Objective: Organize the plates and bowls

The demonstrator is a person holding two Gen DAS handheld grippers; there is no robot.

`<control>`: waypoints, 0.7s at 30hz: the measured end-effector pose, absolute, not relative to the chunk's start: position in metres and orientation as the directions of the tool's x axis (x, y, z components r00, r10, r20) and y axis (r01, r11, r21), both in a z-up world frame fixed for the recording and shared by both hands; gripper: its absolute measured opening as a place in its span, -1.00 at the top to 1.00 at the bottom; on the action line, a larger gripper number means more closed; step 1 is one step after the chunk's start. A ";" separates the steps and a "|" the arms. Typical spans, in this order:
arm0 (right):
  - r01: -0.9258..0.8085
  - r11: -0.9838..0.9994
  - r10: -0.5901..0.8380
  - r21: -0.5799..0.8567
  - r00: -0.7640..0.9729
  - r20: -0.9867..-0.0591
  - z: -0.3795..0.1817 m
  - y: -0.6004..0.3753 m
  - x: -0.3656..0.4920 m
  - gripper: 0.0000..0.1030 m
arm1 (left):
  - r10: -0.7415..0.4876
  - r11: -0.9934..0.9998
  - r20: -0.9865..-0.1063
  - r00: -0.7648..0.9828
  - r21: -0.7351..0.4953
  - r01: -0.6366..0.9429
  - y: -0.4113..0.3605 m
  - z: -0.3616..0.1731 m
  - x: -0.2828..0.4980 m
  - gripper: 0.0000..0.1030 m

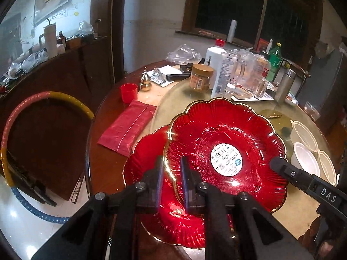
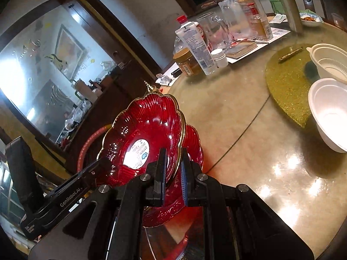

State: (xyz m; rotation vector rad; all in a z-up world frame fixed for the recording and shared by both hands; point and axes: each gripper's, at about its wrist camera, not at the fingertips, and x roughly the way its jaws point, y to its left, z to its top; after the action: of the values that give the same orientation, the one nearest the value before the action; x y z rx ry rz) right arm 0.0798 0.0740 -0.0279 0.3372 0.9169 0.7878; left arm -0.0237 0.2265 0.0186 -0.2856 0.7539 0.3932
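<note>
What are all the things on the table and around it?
Red plates: 2, red with gold rims; the top plate is lifted, the other plate lies underneath.
White bowls: at least 3, white, right side of the table.
Red cup: 1, red, left table edge.
Red packet: 1, red, flat beside the cup.
Jar: 1, amber with tan lid, back of the table.
Bottles and glasses: several, clear, white and green, back of the table.
Hoop: 1, pink, yellow and blue, beside the table.
Left gripper: fingers shut on the top plate's rim.
Right gripper: fingers shut on the opposite rim.
</note>
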 end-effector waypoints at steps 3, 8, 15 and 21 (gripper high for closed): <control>-0.469 0.678 0.732 0.567 0.353 -0.583 -0.029 0.079 0.080 0.78 | 0.248 0.884 -0.714 0.655 -0.110 -0.454 0.230 0.016 -0.025 0.74; -0.477 0.677 0.730 0.560 0.340 -0.593 -0.033 0.086 0.080 0.78 | 0.260 0.877 -0.720 0.644 -0.103 -0.469 0.234 0.012 -0.028 0.74; -0.482 0.682 0.722 0.550 0.326 -0.610 -0.039 0.092 0.082 0.78 | 0.264 0.872 -0.734 0.626 -0.097 -0.481 0.236 0.004 -0.025 0.73; -0.489 0.691 0.710 0.533 0.320 -0.627 -0.041 0.097 0.085 0.78 | 0.256 0.867 -0.746 0.614 -0.105 -0.488 0.240 -0.003 -0.024 0.72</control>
State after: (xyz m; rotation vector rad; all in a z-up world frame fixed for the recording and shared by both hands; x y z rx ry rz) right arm 0.0845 0.0972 -0.0406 0.2648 0.9595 0.7998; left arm -0.0236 0.2399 -0.0033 -0.3131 0.8021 0.4366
